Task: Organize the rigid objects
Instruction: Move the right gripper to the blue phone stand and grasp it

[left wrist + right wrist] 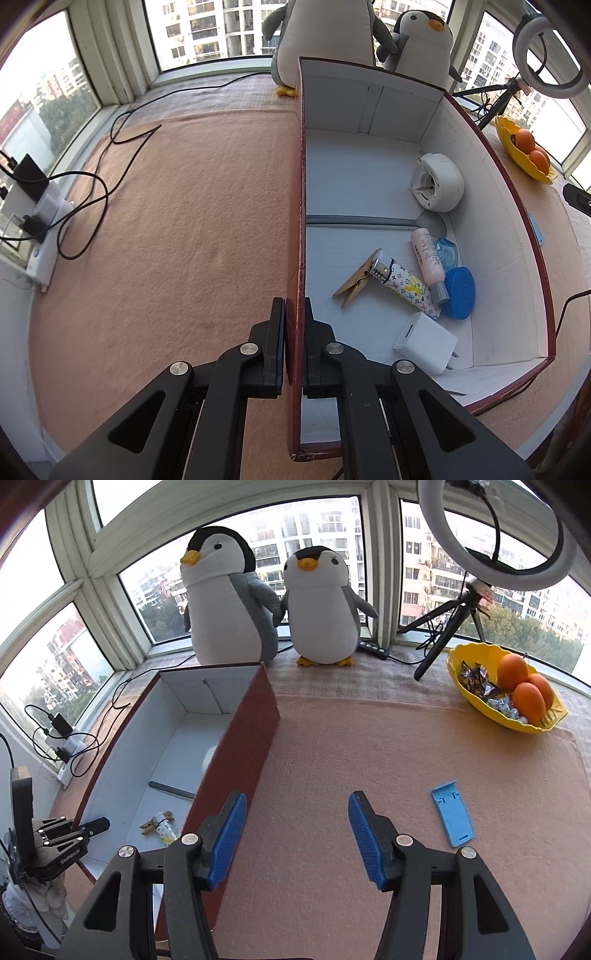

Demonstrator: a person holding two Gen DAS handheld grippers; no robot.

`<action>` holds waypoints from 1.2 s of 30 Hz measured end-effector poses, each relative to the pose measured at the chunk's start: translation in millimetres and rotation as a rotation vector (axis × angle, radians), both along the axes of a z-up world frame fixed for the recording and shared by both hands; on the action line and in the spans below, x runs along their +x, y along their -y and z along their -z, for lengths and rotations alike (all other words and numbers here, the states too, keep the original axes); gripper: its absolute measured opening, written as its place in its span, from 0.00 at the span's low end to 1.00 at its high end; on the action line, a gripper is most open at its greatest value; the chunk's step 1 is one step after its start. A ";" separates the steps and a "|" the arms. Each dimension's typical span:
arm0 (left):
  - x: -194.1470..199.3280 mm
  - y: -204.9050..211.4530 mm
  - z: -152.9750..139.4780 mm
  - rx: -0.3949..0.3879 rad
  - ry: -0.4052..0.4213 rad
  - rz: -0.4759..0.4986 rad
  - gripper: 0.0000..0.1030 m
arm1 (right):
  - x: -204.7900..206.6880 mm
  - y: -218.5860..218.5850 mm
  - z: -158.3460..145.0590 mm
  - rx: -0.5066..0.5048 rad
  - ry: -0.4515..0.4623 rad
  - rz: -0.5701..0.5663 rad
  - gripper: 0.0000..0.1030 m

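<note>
The left tool is pinching the box's near side wall. The right tool hangs spread and empty over the desk, its jaws opening. Just beside it lies a blue plastic stand, flat. Inside the box: clothespin, lighter, charger.

Box: cardboard, matt white inside, dull reddish-brown outside; cloth under it is fuzzy peach felt, matt. Inside I note a wooden clothespin, a glossy printed lighter with a shiny metal cap, and a smooth white plastic charger. My right gripper pads are ribbed blue plastic; the blue stand beside them is matt plastic.
</note>
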State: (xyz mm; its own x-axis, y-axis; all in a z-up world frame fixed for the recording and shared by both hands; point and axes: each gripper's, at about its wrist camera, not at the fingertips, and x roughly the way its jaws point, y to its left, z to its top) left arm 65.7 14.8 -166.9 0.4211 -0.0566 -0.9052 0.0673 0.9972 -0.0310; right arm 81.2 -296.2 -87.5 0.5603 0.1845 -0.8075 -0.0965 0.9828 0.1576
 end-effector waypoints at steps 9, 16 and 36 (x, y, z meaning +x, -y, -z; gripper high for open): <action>-1.4 1.6 -0.3 0.014 -0.009 -0.016 0.05 | 6.7 61.4 24.0 -0.013 -0.052 0.099 0.52; -2.1 3.9 -1.6 0.031 -0.018 -0.029 0.06 | 13.8 85.7 44.0 -0.051 -0.097 0.110 0.52; -3.2 9.4 -1.2 0.055 -0.032 -0.066 0.14 | 38.1 133.9 87.7 -0.107 -0.186 0.098 0.52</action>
